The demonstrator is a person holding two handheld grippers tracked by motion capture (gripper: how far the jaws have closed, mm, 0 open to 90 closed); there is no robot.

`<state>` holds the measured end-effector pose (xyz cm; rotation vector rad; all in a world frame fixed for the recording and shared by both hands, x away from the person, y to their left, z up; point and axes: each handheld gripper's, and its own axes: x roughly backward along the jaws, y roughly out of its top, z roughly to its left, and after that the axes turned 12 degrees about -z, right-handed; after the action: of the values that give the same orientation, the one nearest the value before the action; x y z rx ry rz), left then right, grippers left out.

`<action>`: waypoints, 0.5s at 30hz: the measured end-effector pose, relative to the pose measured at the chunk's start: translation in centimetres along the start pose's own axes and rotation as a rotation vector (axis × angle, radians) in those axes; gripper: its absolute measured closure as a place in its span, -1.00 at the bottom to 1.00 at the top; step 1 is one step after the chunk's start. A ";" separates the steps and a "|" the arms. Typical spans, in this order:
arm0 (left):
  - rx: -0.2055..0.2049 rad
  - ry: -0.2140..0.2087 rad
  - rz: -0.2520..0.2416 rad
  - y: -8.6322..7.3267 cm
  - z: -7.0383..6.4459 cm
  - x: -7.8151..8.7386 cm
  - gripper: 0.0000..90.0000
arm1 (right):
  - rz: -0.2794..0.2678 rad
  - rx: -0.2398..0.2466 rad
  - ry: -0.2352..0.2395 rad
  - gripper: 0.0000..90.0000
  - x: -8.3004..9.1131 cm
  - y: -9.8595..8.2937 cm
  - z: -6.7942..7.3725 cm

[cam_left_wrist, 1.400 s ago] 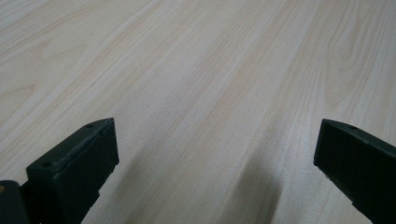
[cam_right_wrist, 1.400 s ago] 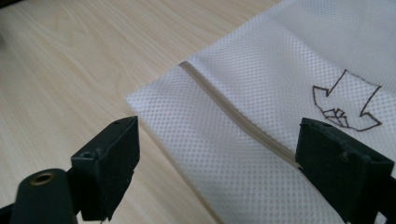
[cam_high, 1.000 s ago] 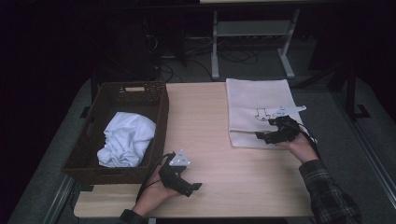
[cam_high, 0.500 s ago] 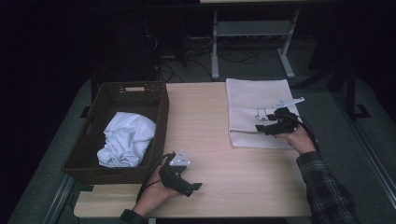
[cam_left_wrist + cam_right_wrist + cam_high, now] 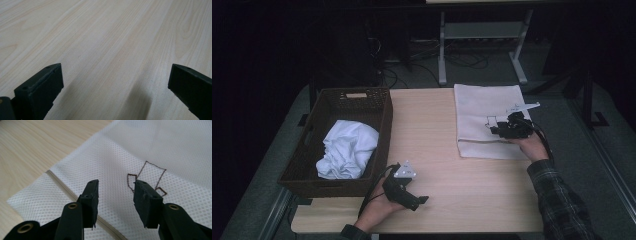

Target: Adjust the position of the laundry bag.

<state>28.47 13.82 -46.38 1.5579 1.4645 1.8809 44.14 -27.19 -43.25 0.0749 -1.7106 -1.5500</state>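
Note:
A folded white mesh cloth [image 5: 484,117] lies flat on the right part of the wooden table [image 5: 427,125]. It carries a brown drawn outline [image 5: 150,173]. My right gripper [image 5: 493,127] hovers low over the cloth's near half. Its jaws stand a little apart, just above the weave [image 5: 75,170] beside the outline, with nothing between them [image 5: 115,192]. My left gripper [image 5: 419,200] rests in a hand near the table's front edge. In the left gripper view it [image 5: 115,82] is wide open over bare wood [image 5: 105,37].
A dark wicker basket [image 5: 384,107] stands on the table's left side and holds a crumpled white cloth [image 5: 347,150]. Bare wood lies between the basket and the folded cloth. Behind the table, a metal frame [image 5: 482,35] and cables sit on the floor.
My right gripper has slid a short way farther from the person, onto the folded cloth. The left gripper has stayed where it was.

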 end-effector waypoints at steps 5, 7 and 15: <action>0.003 0.000 -0.005 0.0 0.0 0.0 -1.00 | 0.048 -0.025 -0.014 0.31 -0.9 1.1 -1.1; 0.002 0.001 -0.003 0.0 0.0 0.0 -1.00 | 0.037 -0.038 -0.018 0.41 -1.2 1.2 -1.5; 0.008 -0.002 -0.008 0.0 0.0 0.0 -1.00 | 0.036 -0.092 -0.071 0.60 -2.5 1.6 -3.0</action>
<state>28.41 13.83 -46.36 1.5552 1.4771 1.8706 48.30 -27.87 -43.39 -0.0581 -1.6832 -1.6201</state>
